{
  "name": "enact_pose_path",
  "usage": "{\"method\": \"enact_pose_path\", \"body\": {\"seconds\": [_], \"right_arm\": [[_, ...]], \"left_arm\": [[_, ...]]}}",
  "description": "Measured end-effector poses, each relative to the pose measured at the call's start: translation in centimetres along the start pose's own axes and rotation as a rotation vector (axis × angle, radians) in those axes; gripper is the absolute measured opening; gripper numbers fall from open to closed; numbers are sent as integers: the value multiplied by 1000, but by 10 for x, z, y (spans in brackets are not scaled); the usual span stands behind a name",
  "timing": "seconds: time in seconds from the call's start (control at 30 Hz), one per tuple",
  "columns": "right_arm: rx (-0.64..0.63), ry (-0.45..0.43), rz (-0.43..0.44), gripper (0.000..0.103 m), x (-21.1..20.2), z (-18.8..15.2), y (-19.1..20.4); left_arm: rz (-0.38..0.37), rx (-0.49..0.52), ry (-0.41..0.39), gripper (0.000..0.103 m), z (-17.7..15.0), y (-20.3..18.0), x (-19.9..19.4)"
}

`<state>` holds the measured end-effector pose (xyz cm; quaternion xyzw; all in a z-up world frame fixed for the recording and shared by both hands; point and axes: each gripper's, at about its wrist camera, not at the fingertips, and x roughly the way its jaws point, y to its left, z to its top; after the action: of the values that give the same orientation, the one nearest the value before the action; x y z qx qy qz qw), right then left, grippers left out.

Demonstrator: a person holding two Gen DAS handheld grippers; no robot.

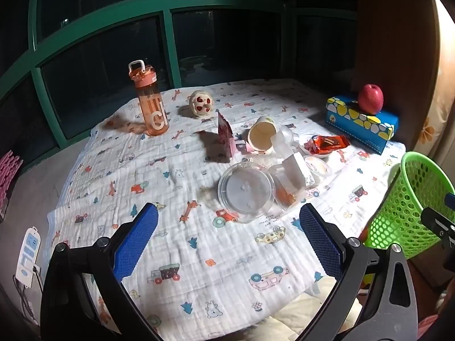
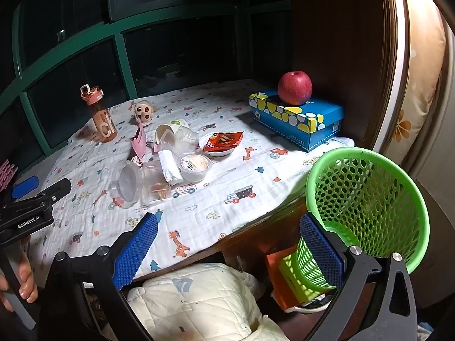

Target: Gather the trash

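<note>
The litter lies in a heap mid-table: a clear round jar [image 1: 246, 191] on its side, a clear box [image 1: 284, 190], a white foam block [image 1: 298, 170], a pudding cup [image 1: 317, 167], a tipped paper cup [image 1: 261, 137], a pink carton [image 1: 226, 135] and a red wrapper [image 1: 327, 143] in a white dish. My left gripper [image 1: 229, 241] is open and empty just short of the jar. A green mesh basket [image 2: 366, 199] stands off the table's right edge. My right gripper [image 2: 227, 244] is open and empty over the table's near edge, its right finger in front of the basket.
An orange water bottle [image 1: 149, 105] and a small round toy [image 1: 200, 103] stand at the back left. An apple [image 2: 295, 87] rests on a blue box [image 2: 298, 119] at the back right. A power strip [image 1: 27, 258] lies left; a cream quilt [image 2: 199, 298] lies below the table edge.
</note>
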<state>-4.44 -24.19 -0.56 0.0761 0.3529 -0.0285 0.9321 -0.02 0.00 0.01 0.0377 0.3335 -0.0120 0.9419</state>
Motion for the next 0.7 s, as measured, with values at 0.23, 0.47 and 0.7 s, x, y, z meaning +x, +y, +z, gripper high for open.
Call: {"method": "enact_pose_path", "body": {"seconds": [0.23, 0.47, 0.7], "right_arm": [[1, -4, 3, 97, -1, 0, 0], [3, -3, 4, 97, 0, -1, 2], [7, -2, 5, 97, 0, -1, -1]], "left_arm": [[-11, -6, 4, 98, 0, -1, -4], [-14, -8, 16, 98, -4, 1, 2], [-19, -12, 21, 98, -5, 1, 3]]}}
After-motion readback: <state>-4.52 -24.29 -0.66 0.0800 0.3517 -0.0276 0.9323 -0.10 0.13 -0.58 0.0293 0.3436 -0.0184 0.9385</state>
